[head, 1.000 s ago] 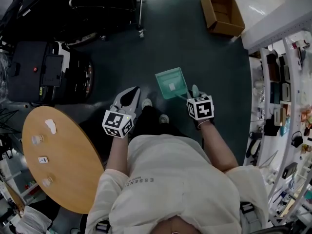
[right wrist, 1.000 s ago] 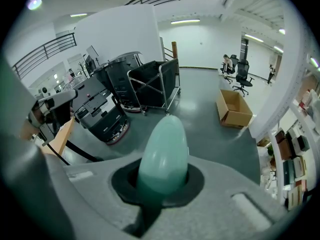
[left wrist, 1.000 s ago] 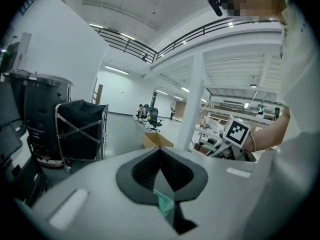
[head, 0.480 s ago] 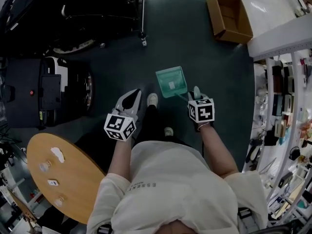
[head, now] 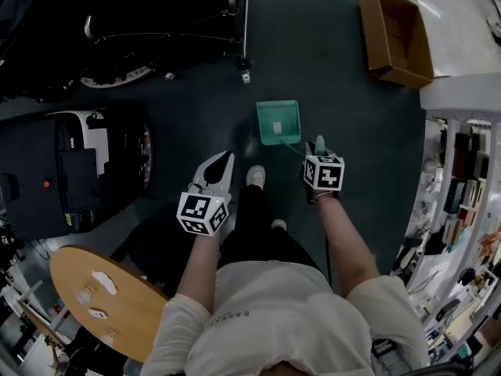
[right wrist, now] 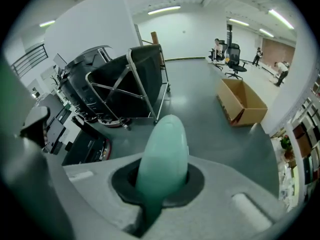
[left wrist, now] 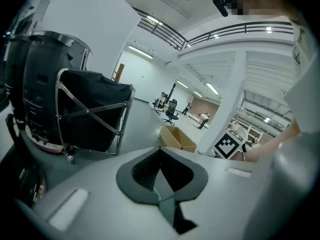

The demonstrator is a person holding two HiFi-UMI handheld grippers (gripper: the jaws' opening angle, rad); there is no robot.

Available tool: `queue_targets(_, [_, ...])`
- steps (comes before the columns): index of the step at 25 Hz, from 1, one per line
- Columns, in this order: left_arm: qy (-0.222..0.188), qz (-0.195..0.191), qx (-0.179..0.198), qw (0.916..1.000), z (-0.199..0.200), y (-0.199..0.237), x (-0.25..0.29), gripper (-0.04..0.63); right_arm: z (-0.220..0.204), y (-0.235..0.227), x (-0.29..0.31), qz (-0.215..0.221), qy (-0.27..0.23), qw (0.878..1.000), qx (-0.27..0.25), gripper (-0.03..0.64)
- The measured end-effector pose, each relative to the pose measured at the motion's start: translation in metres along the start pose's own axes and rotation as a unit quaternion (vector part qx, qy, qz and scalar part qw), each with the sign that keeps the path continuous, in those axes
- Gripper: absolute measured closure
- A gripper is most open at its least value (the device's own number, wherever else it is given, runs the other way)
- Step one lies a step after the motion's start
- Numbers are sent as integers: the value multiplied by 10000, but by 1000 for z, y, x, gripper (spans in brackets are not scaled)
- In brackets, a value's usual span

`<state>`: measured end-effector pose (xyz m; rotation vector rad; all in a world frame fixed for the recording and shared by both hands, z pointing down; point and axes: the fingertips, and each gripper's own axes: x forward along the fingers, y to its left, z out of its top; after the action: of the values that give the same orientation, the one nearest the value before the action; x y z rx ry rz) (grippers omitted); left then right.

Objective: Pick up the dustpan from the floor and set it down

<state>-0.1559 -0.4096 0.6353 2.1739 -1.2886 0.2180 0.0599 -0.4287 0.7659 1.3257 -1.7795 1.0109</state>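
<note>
- My right tool (head: 317, 151) is clamped tight on the handle (right wrist: 162, 154) of the green dustpan (head: 278, 122). The pan hangs out ahead of my shoes over the dark floor (head: 344, 77).
- My left tool (head: 220, 163) has its jaws together on nothing and sits just left of my legs.
- Handling, as I judge it: thin moulded plastic, light and stiff, and smooth enough to twist in a pinch. The handle is the place to hold. With the pan's weight out front, it may droop or swing.
- Hard to make out: whether the pan's front lip touches the floor or rides clear of it. The steep head view does not settle it.
- The right gripper view shows only the handle's rounded end; the pan itself is hidden below the tool's body. A pale label inside the pan is too small to read.
</note>
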Motion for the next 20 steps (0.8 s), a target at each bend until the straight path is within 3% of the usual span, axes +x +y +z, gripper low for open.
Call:
queue_targets(5, [34,122,-326,9994,-17,35,32,578,10,-9,53,-156,96,9998,45,626])
queue_targets(11, [111,46,-175,9998,-23,44,46,578,6,-6,72,-212,268,9994,69,617])
queue_targets(12, [95,41,-179,9998,-23,42,49,578,7,-7,73,-203,270,9994,60,589])
queue_targets(14, [71,7,-202,9998,-22,34,51,578,10,-12,71,-251,235,9994,34,407])
queue_targets(15, [64,-22,-198,9998,-21,29,50,578,11,-16,68,-324,172,9993,-4,361])
queue_targets(18, [11,-111,-124,9999,-16,7,42,578,20,-27,45,-580,-149,9979,-246,294])
queue_targets(20, [-73,-161,-51,9998,-10,-8,33,578,25,-24,21,-462,-424,9976,-307,282])
